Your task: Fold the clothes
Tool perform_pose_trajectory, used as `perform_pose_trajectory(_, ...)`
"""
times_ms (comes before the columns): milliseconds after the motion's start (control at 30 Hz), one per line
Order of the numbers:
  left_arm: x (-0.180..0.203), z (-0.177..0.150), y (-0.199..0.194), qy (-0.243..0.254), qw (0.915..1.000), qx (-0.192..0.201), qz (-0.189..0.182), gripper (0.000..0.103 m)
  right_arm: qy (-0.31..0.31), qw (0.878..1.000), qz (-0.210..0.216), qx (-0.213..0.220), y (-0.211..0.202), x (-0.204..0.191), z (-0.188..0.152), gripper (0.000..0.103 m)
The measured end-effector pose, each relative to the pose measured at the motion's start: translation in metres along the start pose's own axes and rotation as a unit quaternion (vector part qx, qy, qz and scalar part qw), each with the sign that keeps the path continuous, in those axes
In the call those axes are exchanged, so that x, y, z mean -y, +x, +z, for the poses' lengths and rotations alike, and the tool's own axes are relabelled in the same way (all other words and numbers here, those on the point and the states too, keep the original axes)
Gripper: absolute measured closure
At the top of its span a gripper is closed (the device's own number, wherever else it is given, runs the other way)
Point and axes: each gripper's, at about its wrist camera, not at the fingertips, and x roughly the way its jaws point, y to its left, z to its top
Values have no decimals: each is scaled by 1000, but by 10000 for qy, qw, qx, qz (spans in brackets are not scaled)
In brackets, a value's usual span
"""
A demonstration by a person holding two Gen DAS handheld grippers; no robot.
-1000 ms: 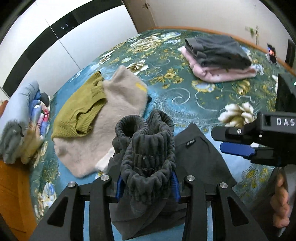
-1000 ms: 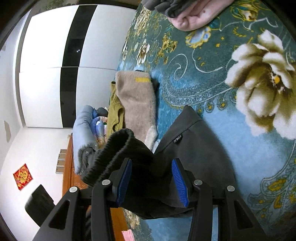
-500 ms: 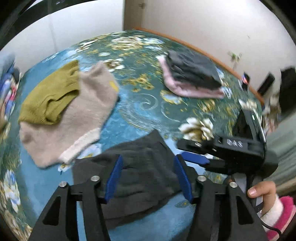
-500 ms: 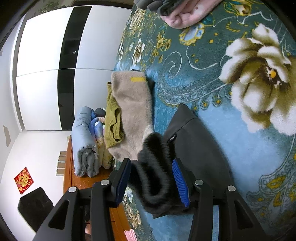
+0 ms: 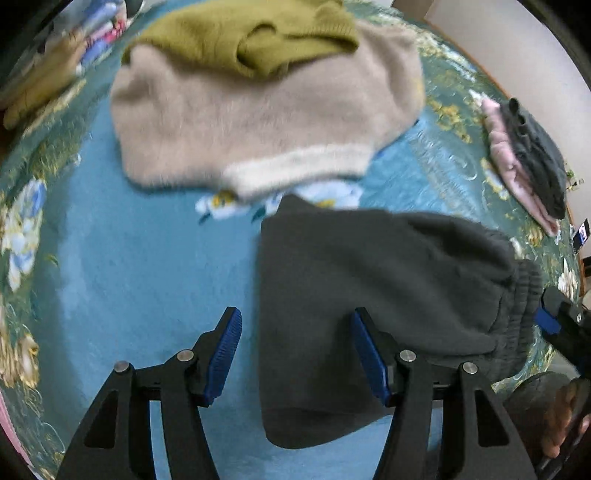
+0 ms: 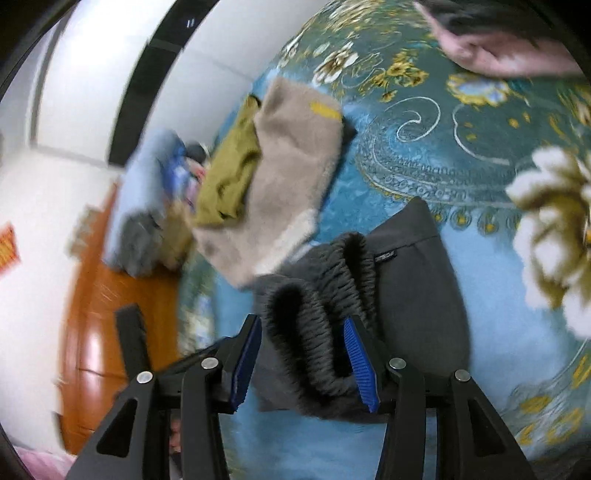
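Note:
Dark grey pants (image 5: 388,280) lie folded on the blue flowered bedspread (image 5: 147,266). My left gripper (image 5: 297,350) points down over their near left edge, open, with the cloth's edge under the gap and neither pad pressing it. In the right wrist view my right gripper (image 6: 303,363) is shut on the bunched ribbed waistband (image 6: 314,314) of the pants (image 6: 417,288), lifting it off the bed. That gripper also shows at the right edge of the left wrist view, as the right gripper (image 5: 554,325) on the waistband (image 5: 524,295), with a hand (image 5: 561,417) below.
A beige fuzzy sweater (image 5: 258,110) with an olive knit (image 5: 251,33) on it lies just beyond the pants. A folded pink and grey pile (image 5: 524,151) sits far right. Stacked bedding (image 6: 147,199), a wooden bed edge (image 6: 99,295) and white wardrobe doors (image 6: 207,62) are at the left.
My left gripper let go of the waistband, opened, and swung down over the pants' left edge. The right gripper kept its hold and rolled, shifting the waistband sideways.

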Motion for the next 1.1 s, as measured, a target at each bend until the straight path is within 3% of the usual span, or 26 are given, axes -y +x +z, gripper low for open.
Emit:
perform_pose_trajectory(200, -9, 0, 9, -65, 9996, -151, -222, 41, -326, 9986, 234, -352, 16, -12, 7, 47)
perform_pose_trajectory(333, -15, -5, 5, -99, 9989, -98, -454, 41, -754, 9945, -123, -722, 35, -23, 3, 46)
perform_pose_trajectory(433, -21, -13, -1, -54, 9981, -27, -611, 41, -600, 9949, -250, -767, 37, -17, 3, 46)
perform_pose_trajectory(533, -27, -26, -8, -37, 9973, 10, -733, 41, -632, 9958, -417, -512, 18, -20, 6, 46)
perform_pose_trajectory(700, -42, -47, -6, -68, 9959, -132, -898, 41, -767, 9967, -196, -193, -15, -32, 4, 46)
perform_pose_trajectory(933, -35, -54, 4, 59, 9958, -280, -869, 41, -811, 9923, 40, -939, 32, -36, -3, 46)
perform_pose_trajectory(1100, -28, -61, -1, 276, 9920, -304, -1193, 41, -662, 9911, 25, -1159, 53, -28, -2, 50)
